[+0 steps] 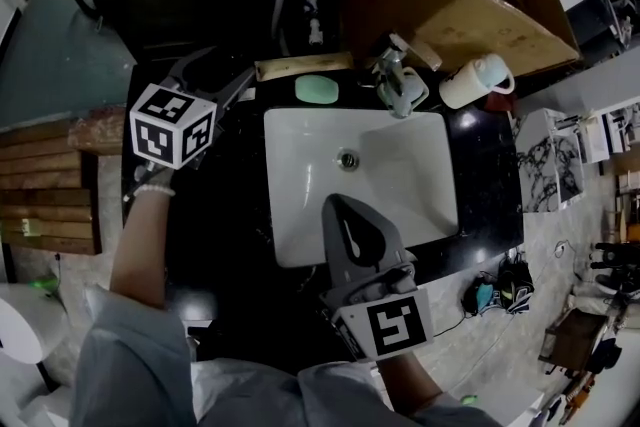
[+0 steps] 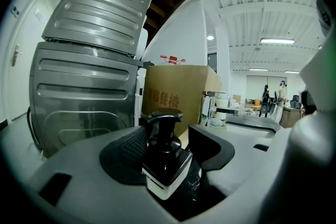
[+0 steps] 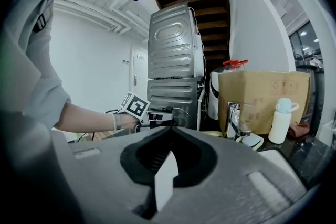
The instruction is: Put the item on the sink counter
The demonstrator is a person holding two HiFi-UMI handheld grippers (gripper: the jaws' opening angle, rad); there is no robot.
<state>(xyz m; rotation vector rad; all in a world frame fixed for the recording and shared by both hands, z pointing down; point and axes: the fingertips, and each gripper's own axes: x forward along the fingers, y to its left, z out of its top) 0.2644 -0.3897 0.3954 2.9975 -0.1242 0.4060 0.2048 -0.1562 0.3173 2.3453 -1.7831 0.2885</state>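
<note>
Left gripper view: bottle [image 2: 165,161] between spread fingers [image 2: 211,145]

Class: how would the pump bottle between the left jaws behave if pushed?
The pump bottle looks rigid, so it likely won't squash. Its square base probably stops rolling, but the tall pump head may tip it if pushed high. Glossy sides could slip.

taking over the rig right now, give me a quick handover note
Left gripper: open, jaws on either side of the black pump bottle, with a gap on one side, so no squeeze.
Right gripper: shut and empty, over the front edge of the sink.
Bottle: upright, and it looks to be resting on the sink counter at its back left corner.
Done: the bottle appears to be placed.
Left: draw the left gripper straight back without tipping the bottle.
</note>
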